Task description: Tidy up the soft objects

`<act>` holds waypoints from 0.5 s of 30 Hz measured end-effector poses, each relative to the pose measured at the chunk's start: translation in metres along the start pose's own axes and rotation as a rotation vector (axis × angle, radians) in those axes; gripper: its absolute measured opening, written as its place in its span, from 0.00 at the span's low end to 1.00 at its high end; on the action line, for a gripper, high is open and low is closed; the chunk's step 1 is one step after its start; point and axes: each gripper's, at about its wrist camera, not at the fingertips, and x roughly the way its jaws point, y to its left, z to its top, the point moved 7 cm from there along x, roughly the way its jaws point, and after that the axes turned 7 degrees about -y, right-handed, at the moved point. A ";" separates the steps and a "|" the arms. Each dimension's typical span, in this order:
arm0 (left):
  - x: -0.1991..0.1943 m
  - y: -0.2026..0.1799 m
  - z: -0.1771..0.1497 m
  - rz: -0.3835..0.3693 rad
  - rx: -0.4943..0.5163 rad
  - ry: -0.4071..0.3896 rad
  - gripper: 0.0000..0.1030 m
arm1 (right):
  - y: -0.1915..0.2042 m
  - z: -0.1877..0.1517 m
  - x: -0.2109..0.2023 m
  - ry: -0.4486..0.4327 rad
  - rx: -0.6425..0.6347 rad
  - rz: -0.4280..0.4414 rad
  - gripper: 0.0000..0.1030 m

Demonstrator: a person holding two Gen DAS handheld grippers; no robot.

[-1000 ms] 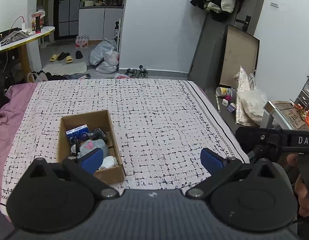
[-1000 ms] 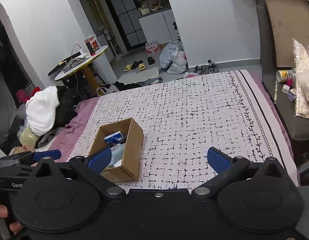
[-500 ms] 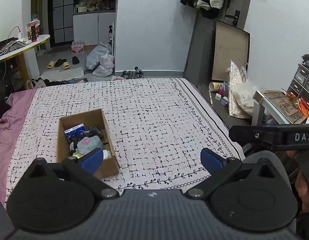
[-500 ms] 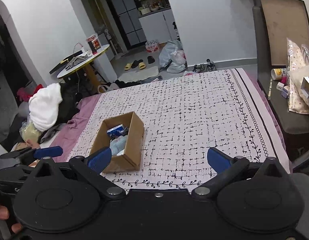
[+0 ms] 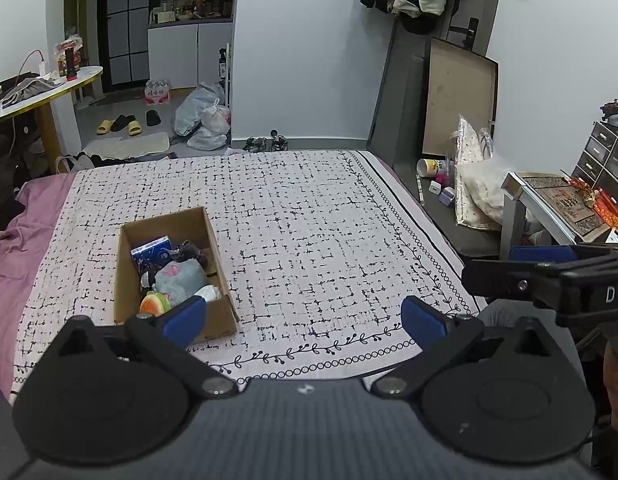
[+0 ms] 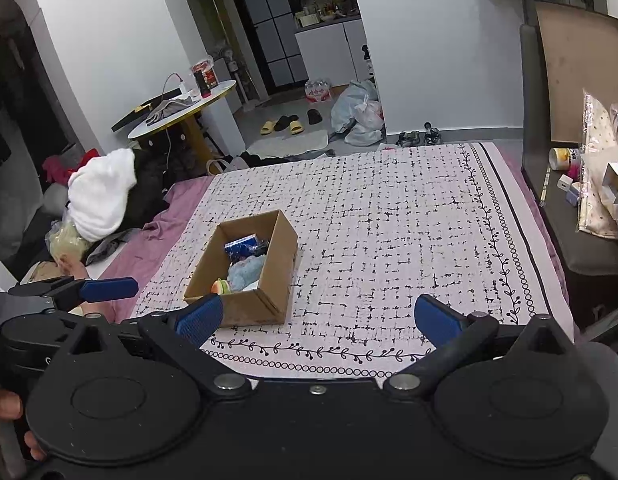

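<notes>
In the left wrist view, the left tongs (image 5: 303,316) are held wide apart and nothing is gripped between them. A cardboard box (image 5: 125,276) is seen on the patterned bed cover (image 5: 329,240), just beyond the left blue pad. Inside the box a grey plush (image 5: 181,278), an orange-green soft toy (image 5: 155,304) and a blue packet (image 5: 151,254) are packed.

In the right wrist view, the right tongs (image 6: 315,318) are also spread wide and empty. The box (image 6: 277,256) is placed just beyond their left pad, on the bed cover (image 6: 409,240).
</notes>
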 end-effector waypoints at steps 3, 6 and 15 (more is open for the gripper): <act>-0.003 0.003 -0.005 0.004 -0.010 0.003 1.00 | 0.001 -0.005 -0.001 0.002 0.003 0.000 1.00; -0.005 0.005 -0.009 0.006 -0.015 0.004 1.00 | 0.003 -0.007 -0.001 -0.002 -0.001 0.000 1.00; -0.011 0.015 -0.021 0.008 -0.041 0.001 1.00 | 0.007 -0.014 -0.006 -0.043 0.004 -0.009 1.00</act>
